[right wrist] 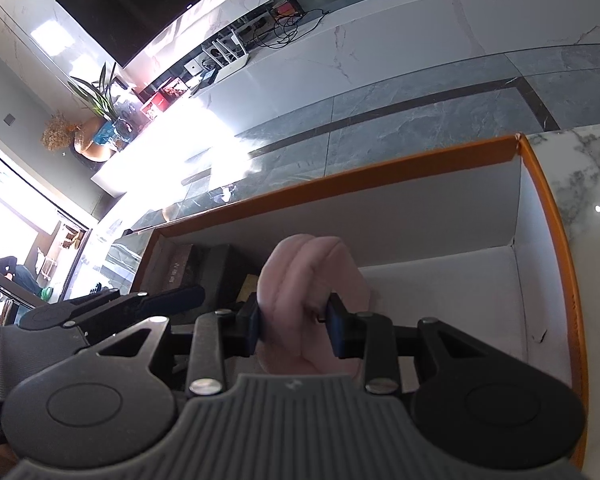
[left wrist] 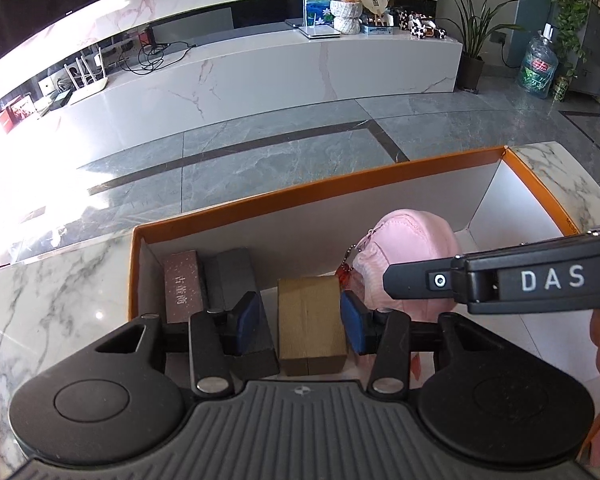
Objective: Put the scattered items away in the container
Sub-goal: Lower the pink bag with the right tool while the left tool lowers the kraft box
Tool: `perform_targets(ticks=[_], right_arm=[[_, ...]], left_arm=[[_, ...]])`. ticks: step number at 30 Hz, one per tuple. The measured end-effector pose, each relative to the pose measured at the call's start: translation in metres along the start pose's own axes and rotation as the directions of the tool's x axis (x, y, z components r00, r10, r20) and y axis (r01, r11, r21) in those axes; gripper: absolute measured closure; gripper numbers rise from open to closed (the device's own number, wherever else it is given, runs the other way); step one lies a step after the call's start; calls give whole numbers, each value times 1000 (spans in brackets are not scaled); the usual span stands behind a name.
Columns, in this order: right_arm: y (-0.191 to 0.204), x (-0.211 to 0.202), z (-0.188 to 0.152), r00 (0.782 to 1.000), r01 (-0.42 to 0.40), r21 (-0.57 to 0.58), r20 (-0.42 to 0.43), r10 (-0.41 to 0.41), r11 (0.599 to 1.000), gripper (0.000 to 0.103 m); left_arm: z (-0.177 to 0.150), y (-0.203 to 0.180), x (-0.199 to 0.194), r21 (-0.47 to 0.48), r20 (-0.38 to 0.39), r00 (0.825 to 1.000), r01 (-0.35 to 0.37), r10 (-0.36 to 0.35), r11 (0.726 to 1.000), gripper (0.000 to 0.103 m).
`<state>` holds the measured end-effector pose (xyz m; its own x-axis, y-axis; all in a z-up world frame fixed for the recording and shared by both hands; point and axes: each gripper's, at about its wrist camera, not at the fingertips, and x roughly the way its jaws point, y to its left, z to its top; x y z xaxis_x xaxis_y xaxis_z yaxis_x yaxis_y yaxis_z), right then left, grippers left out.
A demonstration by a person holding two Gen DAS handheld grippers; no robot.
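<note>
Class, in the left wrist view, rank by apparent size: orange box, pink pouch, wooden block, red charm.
1. orange box
2. pink pouch and wooden block: look alike, and the block is nearer, so unranked
3. red charm

My right tongs (right wrist: 292,326) are clamped on the pink pouch (right wrist: 308,276), blue pads pressing it from both sides, inside the orange-rimmed box (right wrist: 556,248). Pouch stands upright between the pads, over the white box floor. Left tongs (right wrist: 140,306) visible at the left edge, tip over the box's left end; can't tell their state from here. Dark boxes (right wrist: 204,264) sit in that left end, behind the pouch. Box sits on the marble desk (right wrist: 580,184).
</note>
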<state>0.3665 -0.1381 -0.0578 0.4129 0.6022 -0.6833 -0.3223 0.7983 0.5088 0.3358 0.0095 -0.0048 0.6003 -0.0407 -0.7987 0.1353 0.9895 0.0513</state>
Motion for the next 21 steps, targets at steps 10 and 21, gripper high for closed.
perform_targets(ticks=[10,21], right_arm=[[22,17,8,1000,-17,-77,0,17,997,67],[27,13,4,999,21,-211,-26,-27,977,49]], left_arm=[[-20,4,0,14,-83,995,51,-50,999,79],[-12,17,25,-59,-156,984,79,-88,995,83]])
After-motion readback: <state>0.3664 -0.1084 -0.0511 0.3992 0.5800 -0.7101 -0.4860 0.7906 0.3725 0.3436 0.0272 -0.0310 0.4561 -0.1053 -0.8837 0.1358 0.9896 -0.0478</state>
